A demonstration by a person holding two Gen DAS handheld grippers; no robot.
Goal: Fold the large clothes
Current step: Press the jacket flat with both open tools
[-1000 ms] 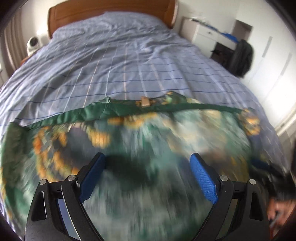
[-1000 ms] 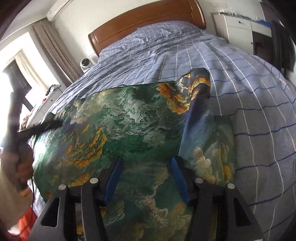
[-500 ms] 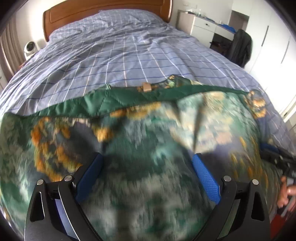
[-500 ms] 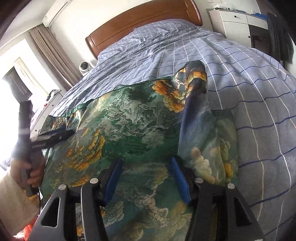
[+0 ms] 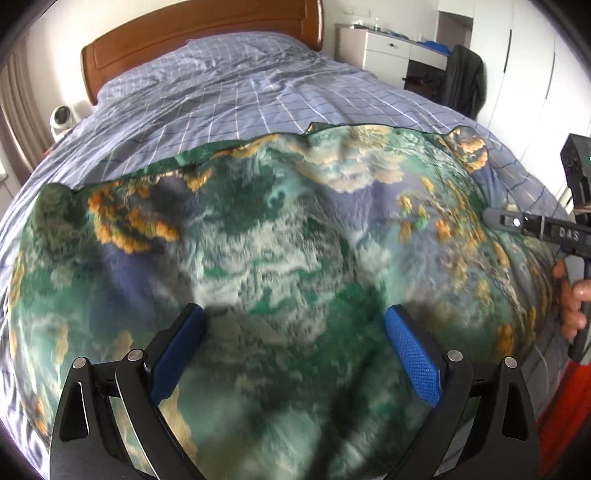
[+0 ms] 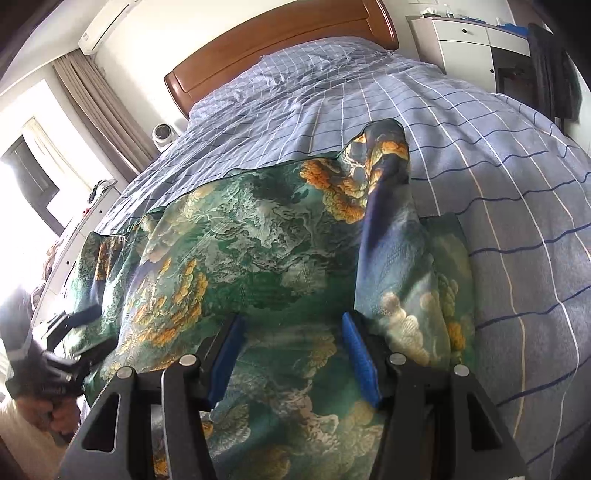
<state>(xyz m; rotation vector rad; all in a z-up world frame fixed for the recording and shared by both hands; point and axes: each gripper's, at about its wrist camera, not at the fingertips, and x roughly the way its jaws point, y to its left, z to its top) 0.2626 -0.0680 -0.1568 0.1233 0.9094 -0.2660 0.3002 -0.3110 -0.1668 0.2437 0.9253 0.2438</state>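
A large green garment (image 5: 280,236) with orange and pale cloud patterns lies spread over the near half of the bed. My left gripper (image 5: 293,314) hovers over its middle, jaws wide apart, nothing between the blue pads. In the right wrist view the left gripper (image 6: 88,332) appears blurred at the garment's (image 6: 258,251) left edge. My right gripper (image 6: 291,321) stands half open over the garment's near right part, with the cloth lying flat under the gap. A raised fold (image 6: 384,192) runs up from beside its right finger. The right gripper (image 5: 493,219) reaches in over the garment's right edge.
The bed has a blue checked cover (image 5: 236,96) and a wooden headboard (image 5: 199,33). A white dresser (image 5: 388,48) and a dark chair (image 5: 465,85) stand at the far right. A small white fan (image 6: 162,134) and curtains (image 6: 96,107) are at the far left.
My left gripper has travelled across the garment, and the view is blurred by motion. The green lining strip along the far edge is now mostly covered. The right gripper has stayed put.
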